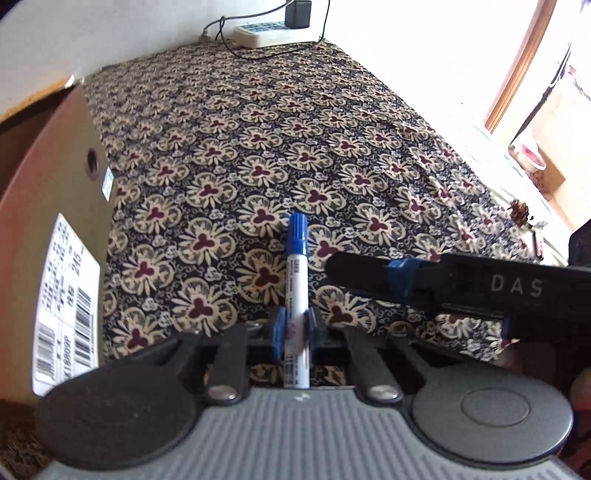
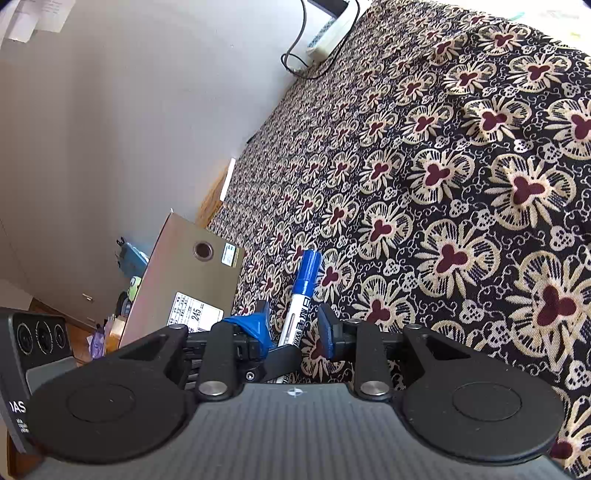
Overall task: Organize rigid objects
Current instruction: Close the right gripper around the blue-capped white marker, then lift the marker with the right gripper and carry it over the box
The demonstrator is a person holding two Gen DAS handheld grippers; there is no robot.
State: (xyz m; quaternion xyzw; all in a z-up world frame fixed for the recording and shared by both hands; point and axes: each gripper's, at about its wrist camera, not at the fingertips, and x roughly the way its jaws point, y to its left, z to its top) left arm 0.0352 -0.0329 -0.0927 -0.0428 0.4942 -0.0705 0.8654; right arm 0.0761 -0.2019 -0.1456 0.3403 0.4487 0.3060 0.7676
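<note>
A white marker with a blue cap [image 1: 297, 280] points away from me over the floral cloth [image 1: 258, 129]. My left gripper [image 1: 295, 326] is shut on its barrel, with the blue pads pressing both sides. The right gripper's black finger with blue tape [image 1: 373, 273] reaches in from the right, its tip just beside the marker. In the right wrist view the marker [image 2: 301, 291] shows in the gap of my right gripper [image 2: 295, 323], which stands open with its pads clear of the marker. The left gripper's blue pad [image 2: 249, 325] grips the marker lower down.
A cardboard box with a shipping label [image 1: 55, 229] [image 2: 184, 280] stands close on the left. A white power strip with cables [image 1: 266, 33] [image 2: 332, 33] lies at the cloth's far edge by the wall. A pine cone [image 1: 519, 212] and a cup [image 1: 528, 158] sit far right.
</note>
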